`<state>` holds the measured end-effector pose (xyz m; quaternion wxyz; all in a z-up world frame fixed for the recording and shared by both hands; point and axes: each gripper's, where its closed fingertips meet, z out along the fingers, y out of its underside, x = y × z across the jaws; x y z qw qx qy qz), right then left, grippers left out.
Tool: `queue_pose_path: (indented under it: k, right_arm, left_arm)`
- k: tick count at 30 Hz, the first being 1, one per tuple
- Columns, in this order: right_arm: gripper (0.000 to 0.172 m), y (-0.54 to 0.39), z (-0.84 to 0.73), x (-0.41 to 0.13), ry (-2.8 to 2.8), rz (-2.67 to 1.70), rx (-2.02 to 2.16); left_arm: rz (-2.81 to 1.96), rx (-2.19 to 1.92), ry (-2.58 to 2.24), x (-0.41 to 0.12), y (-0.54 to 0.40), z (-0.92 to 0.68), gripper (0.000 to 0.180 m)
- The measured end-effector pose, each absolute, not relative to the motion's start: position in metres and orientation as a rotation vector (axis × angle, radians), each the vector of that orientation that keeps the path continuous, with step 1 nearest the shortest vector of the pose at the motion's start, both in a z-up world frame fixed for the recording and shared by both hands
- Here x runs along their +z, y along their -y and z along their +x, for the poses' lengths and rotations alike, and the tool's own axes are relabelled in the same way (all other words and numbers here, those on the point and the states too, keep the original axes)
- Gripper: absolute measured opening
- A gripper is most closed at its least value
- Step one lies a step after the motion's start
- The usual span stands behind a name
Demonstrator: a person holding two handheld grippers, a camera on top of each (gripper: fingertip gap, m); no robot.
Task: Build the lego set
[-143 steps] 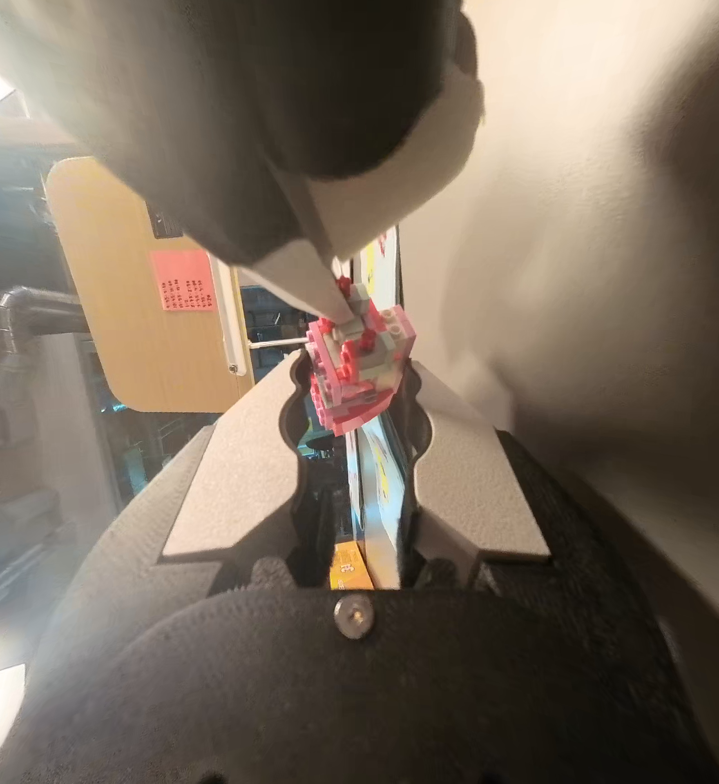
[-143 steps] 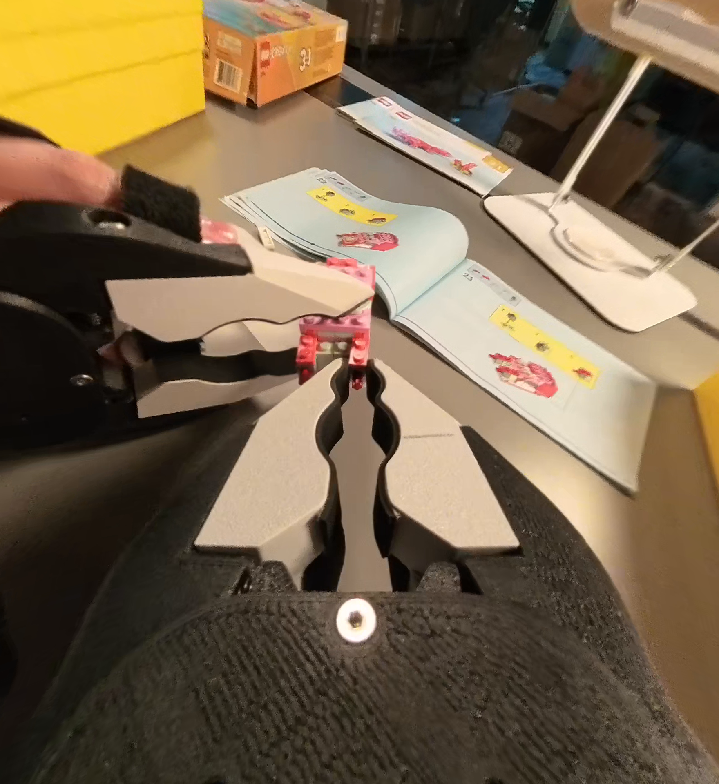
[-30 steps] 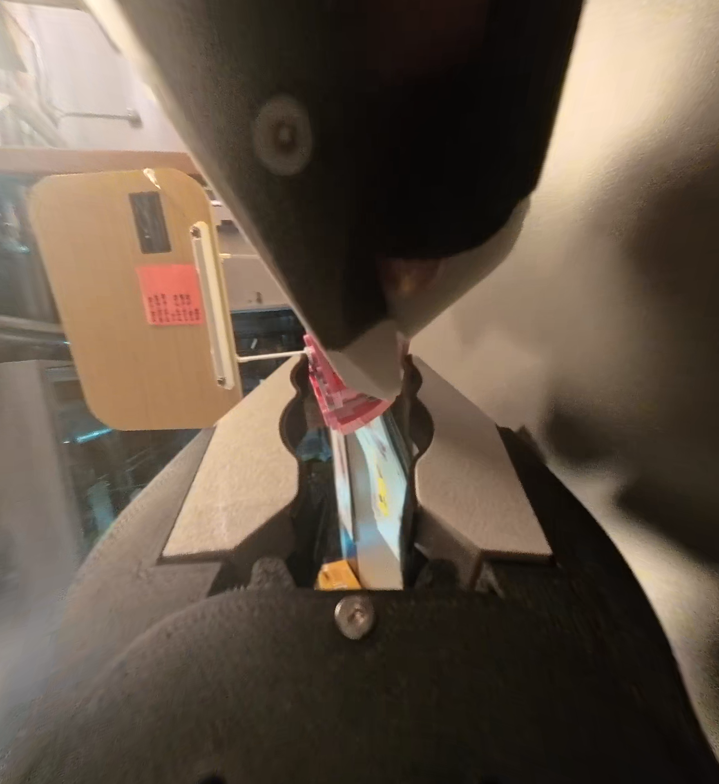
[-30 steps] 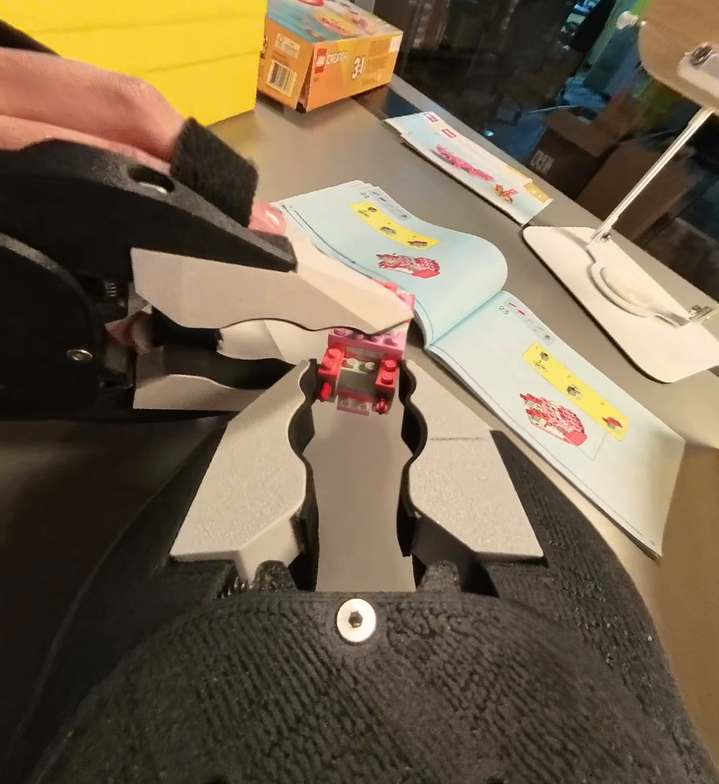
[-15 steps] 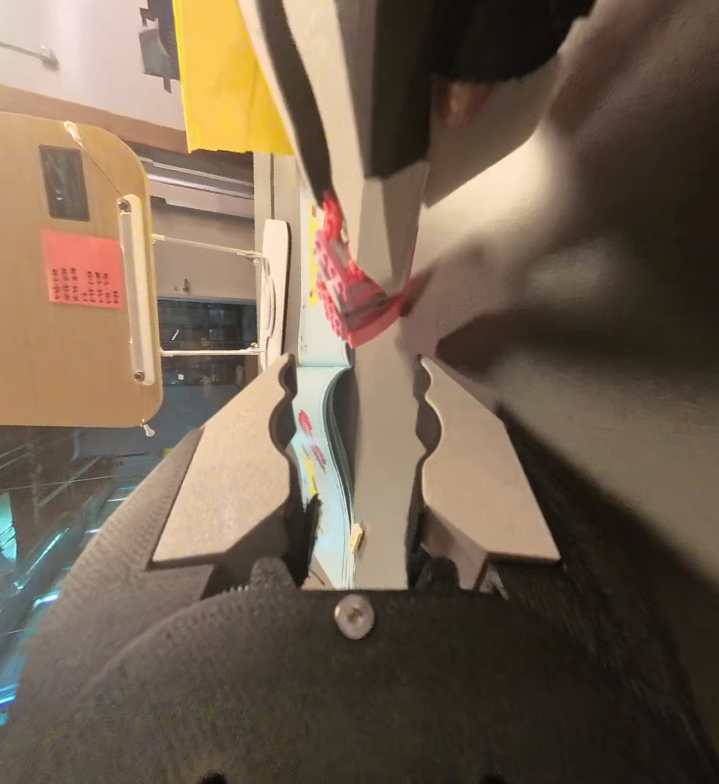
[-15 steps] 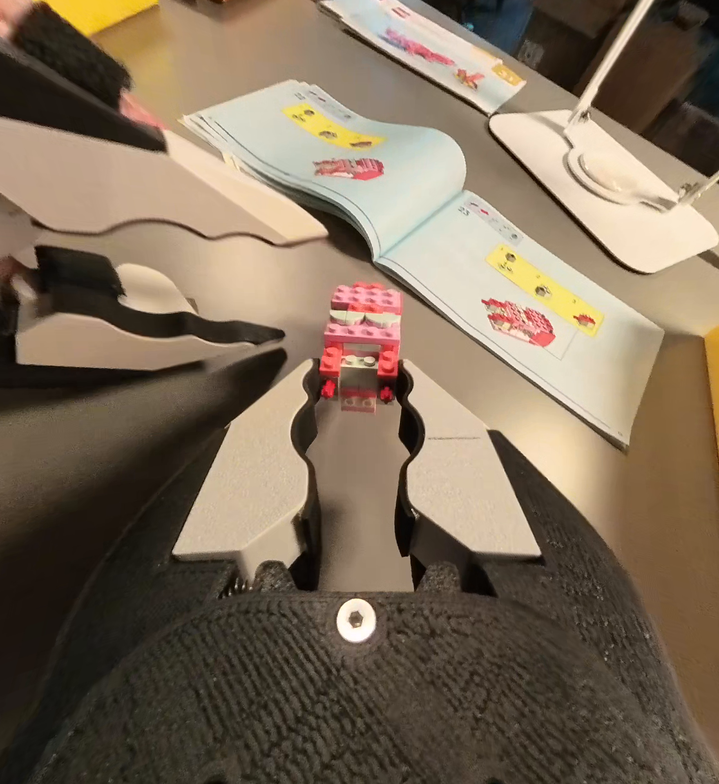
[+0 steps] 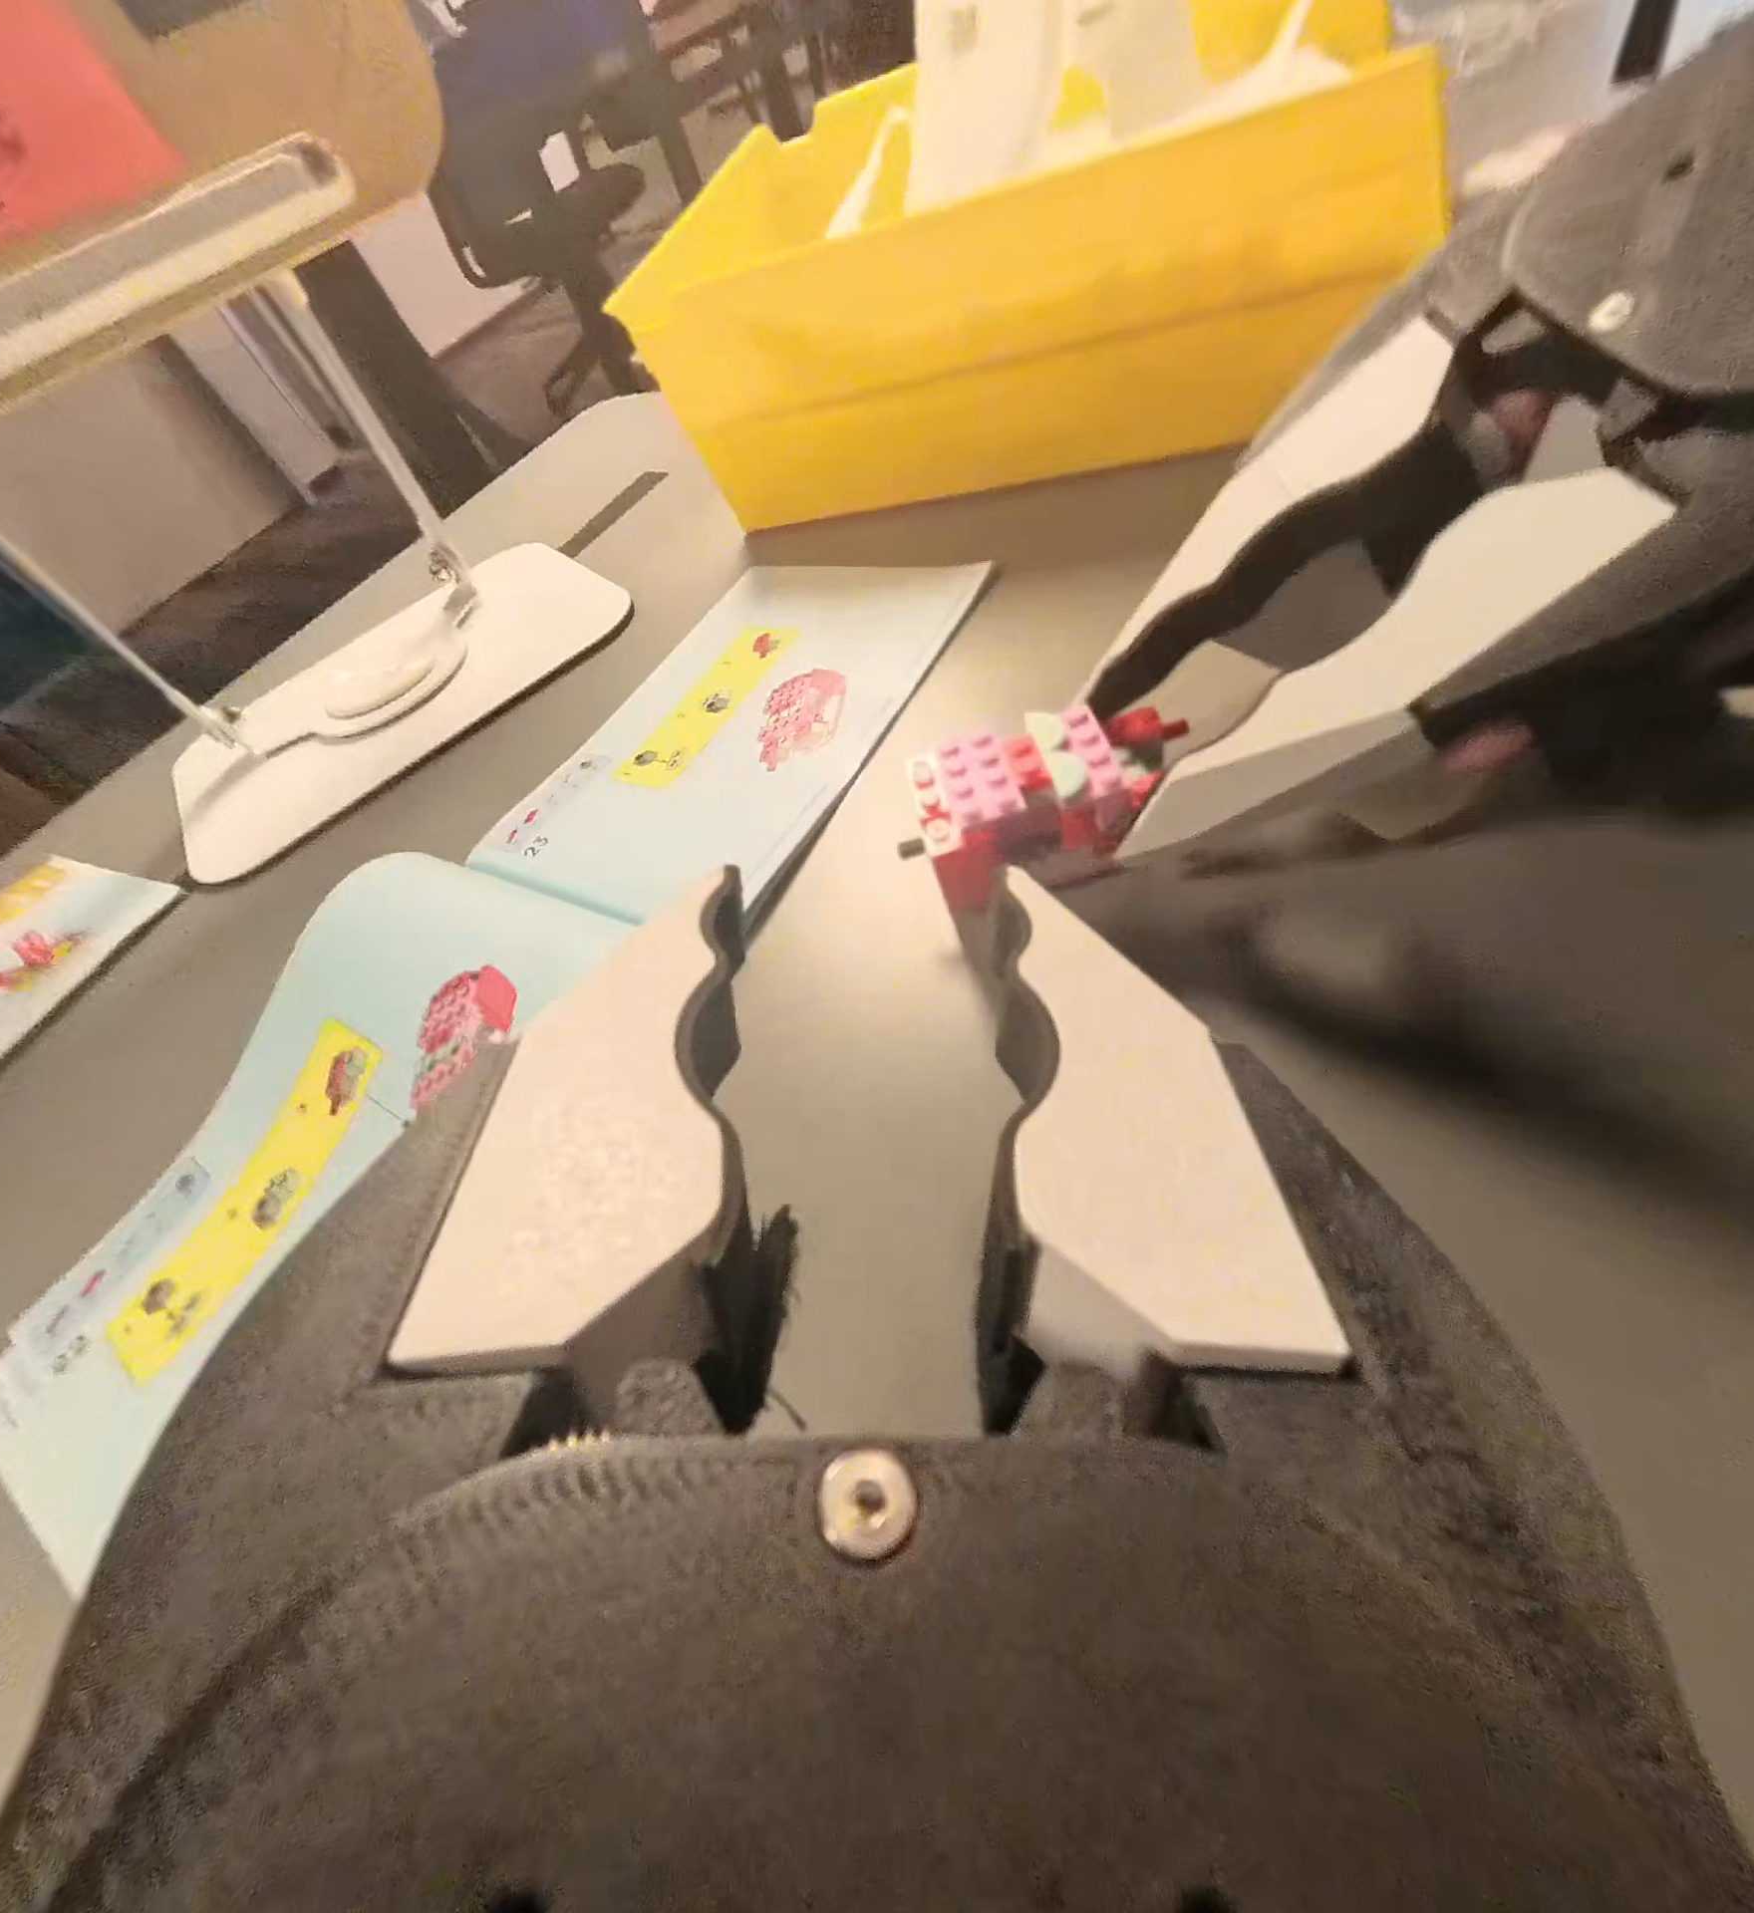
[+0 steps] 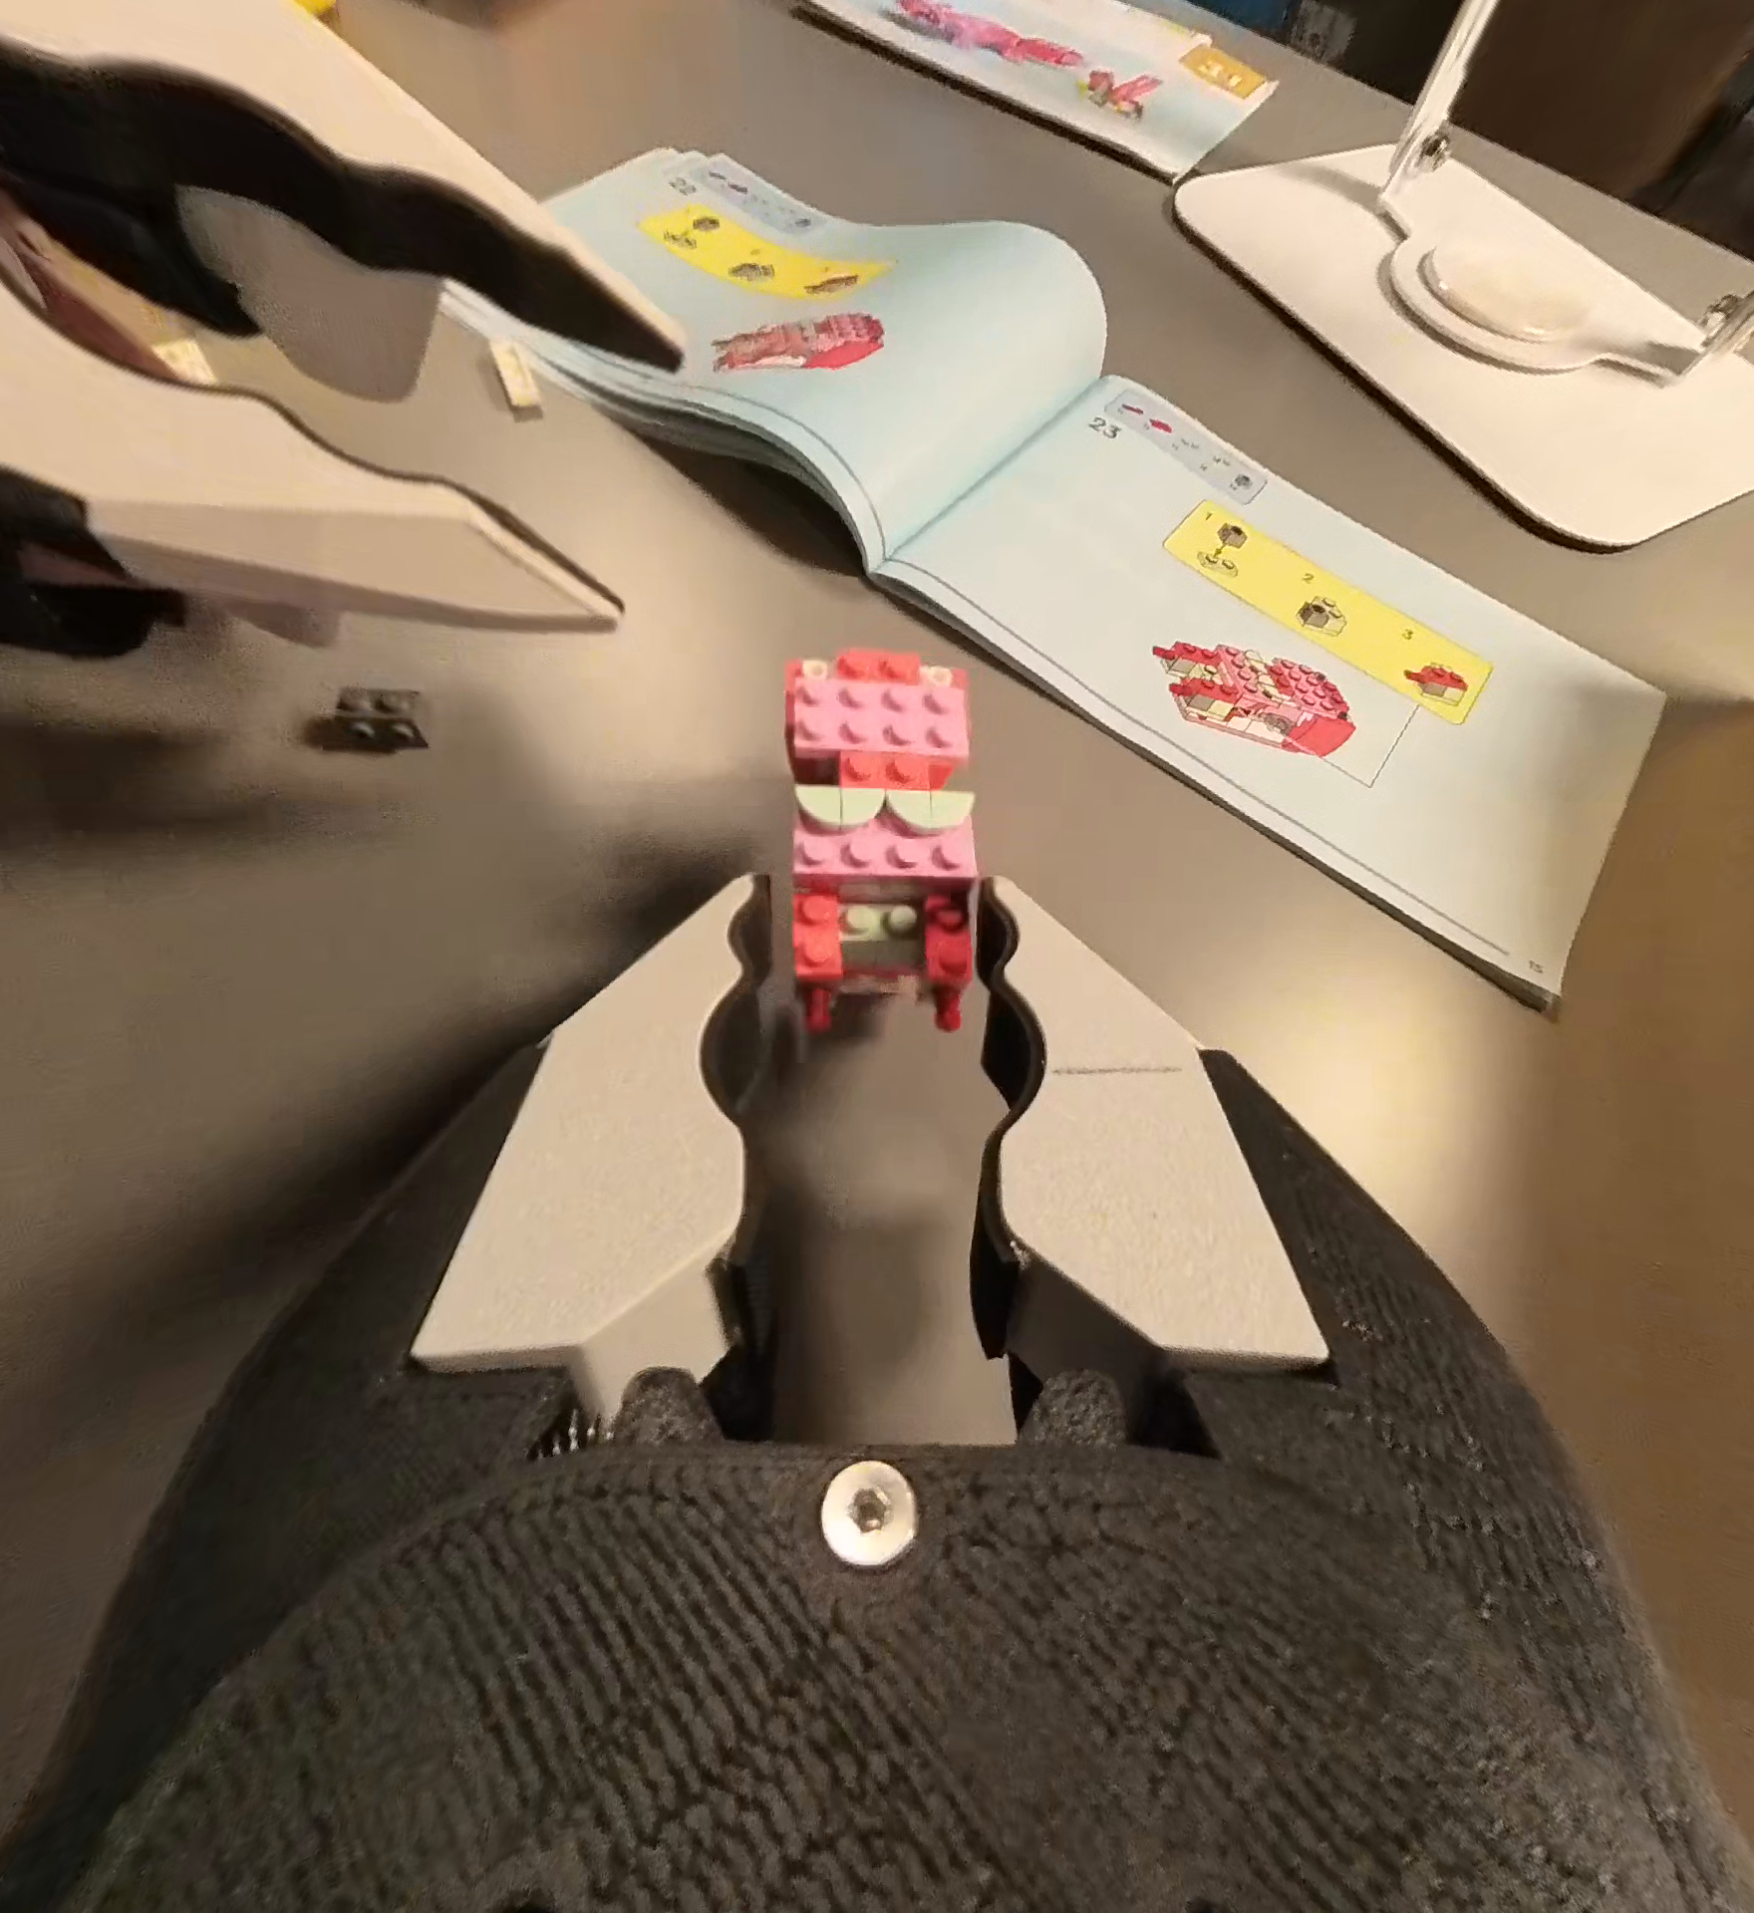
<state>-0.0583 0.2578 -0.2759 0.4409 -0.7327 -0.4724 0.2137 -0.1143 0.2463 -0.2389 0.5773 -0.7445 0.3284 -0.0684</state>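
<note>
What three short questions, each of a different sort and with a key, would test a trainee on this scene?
1. True or false: the left tongs grip a brick.
2. The bin behind the open booklet is: A yellow, B blue, C green.
3. Which object stands between the tips of the right tongs?
Key: 1 false, they are open with nothing between them; 2 A; 3 the pink and red brick model.
</note>
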Motion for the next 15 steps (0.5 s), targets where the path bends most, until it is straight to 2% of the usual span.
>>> queue_pose_path:
  k: [5,8,9,12,15]
  right_arm:
    - [0.058,-0.26,-0.055,-0.266,1.146,-1.776,0.582]
    - [0.056,-0.28,-0.037,-0.227,0.985,-1.593,0.564]
    - [0.05,-0.286,-0.028,-0.209,0.925,-1.499,0.546]
    - [0.012,-0.304,0.009,-0.166,0.706,-1.212,0.402]
    - [0.003,-0.304,0.026,-0.154,0.648,-1.09,0.299]
  left_arm:
    - [-1.709,-0.193,-0.659,-0.226,-0.25,-0.126,0.047]
    - [-1.679,-0.14,-0.606,-0.218,-0.253,-0.136,0.047]
    - [-1.669,-0.123,-0.59,-0.215,-0.253,-0.139,0.047]
    - [-1.66,-0.137,-0.559,-0.212,-0.253,-0.141,0.043]
    - [-1.677,-0.288,-0.547,-0.216,-0.25,-0.132,0.038]
